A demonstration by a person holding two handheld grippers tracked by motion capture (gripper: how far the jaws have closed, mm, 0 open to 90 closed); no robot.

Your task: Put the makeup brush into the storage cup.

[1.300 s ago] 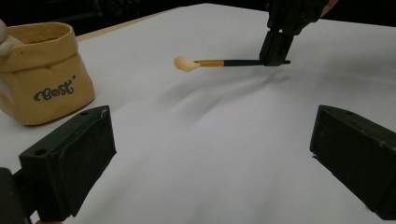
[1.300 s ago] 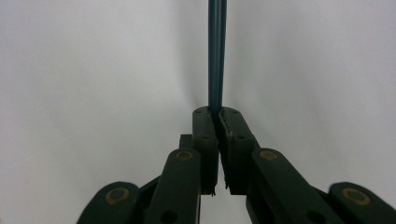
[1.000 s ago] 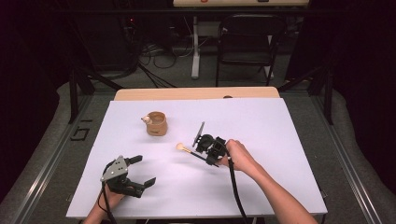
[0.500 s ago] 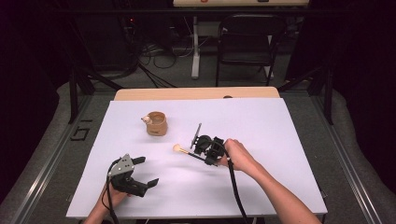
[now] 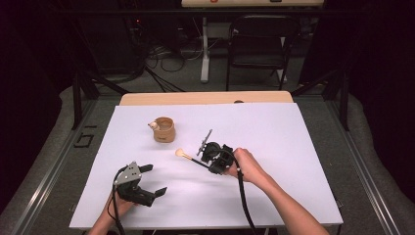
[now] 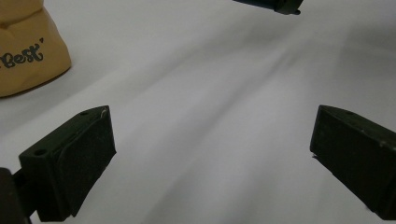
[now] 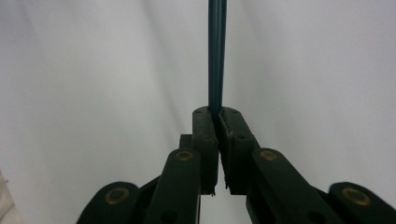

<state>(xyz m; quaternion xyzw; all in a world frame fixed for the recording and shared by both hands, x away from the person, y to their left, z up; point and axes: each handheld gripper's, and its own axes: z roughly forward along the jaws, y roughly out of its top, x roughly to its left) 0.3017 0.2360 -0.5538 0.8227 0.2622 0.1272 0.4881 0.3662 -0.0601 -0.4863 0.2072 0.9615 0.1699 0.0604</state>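
High view: white-covered table (image 5: 293, 147). Right gripper (image 5: 203, 159) near the middle, clamped on the dark handle of a thin brush (image 5: 188, 157); pale round tip (image 5: 179, 152) pointing left, toward a tan cup (image 5: 164, 129) standing a little apart, up and to the left. Left gripper (image 5: 147, 183) near the front edge, jaws spread wide, holding nothing.

Left gripper view: two black pads (image 6: 88, 149) wide apart over bare cloth, tan cup with printed lettering (image 6: 28, 51) at upper left, dark end of the brush handle (image 6: 275, 4) at the top edge.

Right gripper view: jaws pinched tight on the slim teal-dark stem (image 7: 217, 56), running straight ahead.

Likely light, stiff and thin, a little slippery; liable to pivot in the pinch. Best gripped mid-handle, away from the soft tip.

Against the earlier frame: brush and right gripper shifted slightly toward the front of the table; cup unmoved, left gripper much as it was.
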